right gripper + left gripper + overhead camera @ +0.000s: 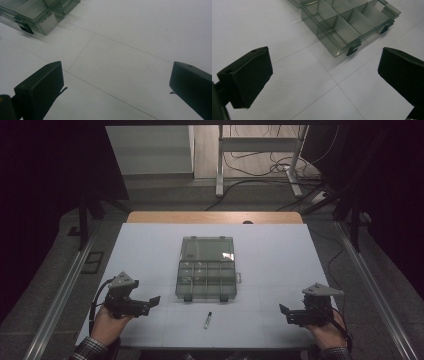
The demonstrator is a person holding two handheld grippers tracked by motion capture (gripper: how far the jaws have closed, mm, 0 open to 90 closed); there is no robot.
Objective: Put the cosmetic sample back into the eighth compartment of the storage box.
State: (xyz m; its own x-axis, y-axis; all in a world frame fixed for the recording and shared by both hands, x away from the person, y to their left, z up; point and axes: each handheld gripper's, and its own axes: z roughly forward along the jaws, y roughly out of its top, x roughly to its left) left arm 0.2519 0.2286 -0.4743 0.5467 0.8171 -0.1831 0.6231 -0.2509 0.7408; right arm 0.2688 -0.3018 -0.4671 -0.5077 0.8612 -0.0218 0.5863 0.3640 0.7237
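Both tools idling at the near desk edge, nothing taken up yet.

I am holding my left tool and right tool spread wide and empty, low over the white matte desk with its thin grid lines. Between them, well apart from both, the smoky clear-plastic organizer box is lying open, its lid folded back flat, thin dividers forming small bins. A slim dark pen is lying just in front. I judge a reach to pen or box is coming next, needing a narrow, flat pinch.

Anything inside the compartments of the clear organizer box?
The compartments of the organizer box facing the left gripper look empty. Farther ones are too dim in the high view to tell. A small marker lies outside it.
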